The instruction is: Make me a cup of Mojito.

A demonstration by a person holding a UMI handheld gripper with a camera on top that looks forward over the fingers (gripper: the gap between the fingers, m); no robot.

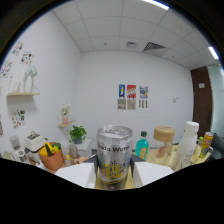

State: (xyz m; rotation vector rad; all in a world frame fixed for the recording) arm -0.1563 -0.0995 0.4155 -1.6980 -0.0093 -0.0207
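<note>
A silver and yellow can labelled Soda Water (114,152) stands upright between my fingers, its top lid showing. My gripper (114,170) is shut on it, with a dark finger (95,169) pressed against each side of its lower half. The can's base is hidden by the gripper body. Behind the can lies a white table top (75,175).
Beyond the can to the right are a teal bottle (142,147), a wooden-lidded jar (163,139), a tall white bottle (187,142) and a yellow can (206,142). To the left are an orange pot (50,158), a small green plant (77,133) and a wall shelf (22,93).
</note>
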